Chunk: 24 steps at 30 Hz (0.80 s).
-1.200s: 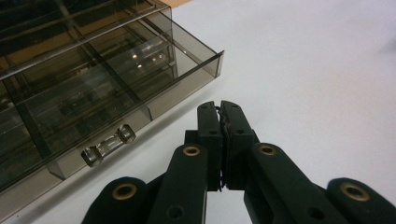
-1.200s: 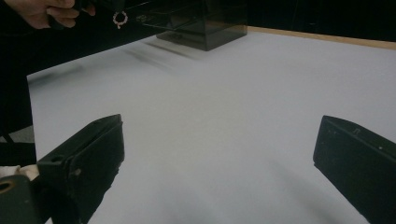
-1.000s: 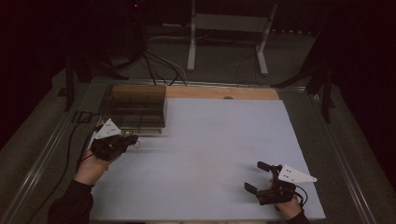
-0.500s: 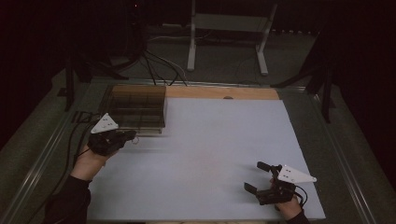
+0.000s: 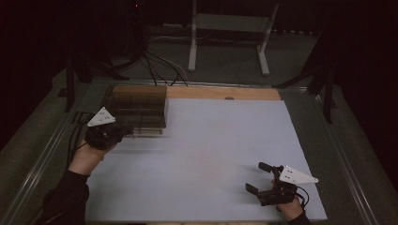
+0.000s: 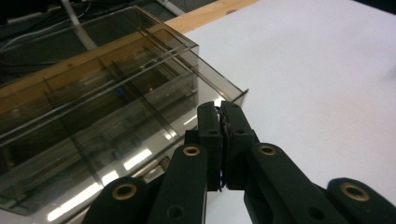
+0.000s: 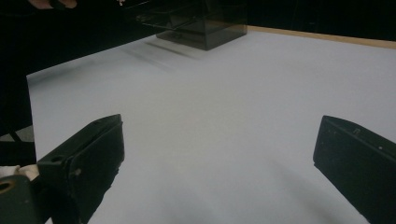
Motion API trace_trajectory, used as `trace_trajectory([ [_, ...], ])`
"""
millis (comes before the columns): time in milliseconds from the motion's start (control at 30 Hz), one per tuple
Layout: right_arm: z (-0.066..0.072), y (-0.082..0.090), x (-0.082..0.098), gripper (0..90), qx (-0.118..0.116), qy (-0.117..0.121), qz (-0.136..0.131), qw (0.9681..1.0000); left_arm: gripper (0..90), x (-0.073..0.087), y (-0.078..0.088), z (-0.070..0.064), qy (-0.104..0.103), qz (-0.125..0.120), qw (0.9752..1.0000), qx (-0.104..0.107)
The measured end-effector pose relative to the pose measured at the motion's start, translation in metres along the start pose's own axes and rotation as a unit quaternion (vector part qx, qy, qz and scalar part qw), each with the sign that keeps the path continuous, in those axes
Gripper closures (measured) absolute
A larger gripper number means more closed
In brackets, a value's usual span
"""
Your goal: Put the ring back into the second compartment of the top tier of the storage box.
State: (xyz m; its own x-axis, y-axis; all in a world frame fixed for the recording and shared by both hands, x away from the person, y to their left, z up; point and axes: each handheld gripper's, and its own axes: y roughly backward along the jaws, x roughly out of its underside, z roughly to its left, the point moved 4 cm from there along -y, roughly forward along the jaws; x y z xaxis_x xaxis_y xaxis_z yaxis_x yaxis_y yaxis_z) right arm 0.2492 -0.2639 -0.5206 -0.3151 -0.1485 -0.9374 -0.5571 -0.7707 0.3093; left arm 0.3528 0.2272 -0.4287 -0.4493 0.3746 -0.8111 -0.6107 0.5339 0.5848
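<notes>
Smoky clear compartment box [image 5: 140, 108] sits at the counter's [image 5: 220, 154] 10 o'clock corner, against the wooden strip. Left tool [image 5: 123, 131], jaws pressed together with nothing seen between them, tips at the box's near corner; touching or just short, cannot tell. Right tool [image 5: 258, 177] rests at 5 o'clock, jaws spread wide, empty. Judged early: box still in its corner, handling yet to come.

White table top [image 5: 211, 150]; smoked clear compartment box [image 5: 138, 108] at far-left corner, wooden strip [image 5: 225, 93] along far edge.
</notes>
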Motion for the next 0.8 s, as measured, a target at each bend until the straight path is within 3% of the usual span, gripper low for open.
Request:
trace_trajectory([
  [367,0.000,0.000,0.000,1.8,-0.001,0.000,0.000,1.0000,89.8,-0.006,0.000,0.009,0.003,-0.001,1.0000,-0.009],
  [800,0.001,0.000,0.000,1.9,-0.002,-0.002,-0.001,1.0000,89.8,-0.013,0.004,0.032,0.028,-0.018,0.9991,-0.025],
])
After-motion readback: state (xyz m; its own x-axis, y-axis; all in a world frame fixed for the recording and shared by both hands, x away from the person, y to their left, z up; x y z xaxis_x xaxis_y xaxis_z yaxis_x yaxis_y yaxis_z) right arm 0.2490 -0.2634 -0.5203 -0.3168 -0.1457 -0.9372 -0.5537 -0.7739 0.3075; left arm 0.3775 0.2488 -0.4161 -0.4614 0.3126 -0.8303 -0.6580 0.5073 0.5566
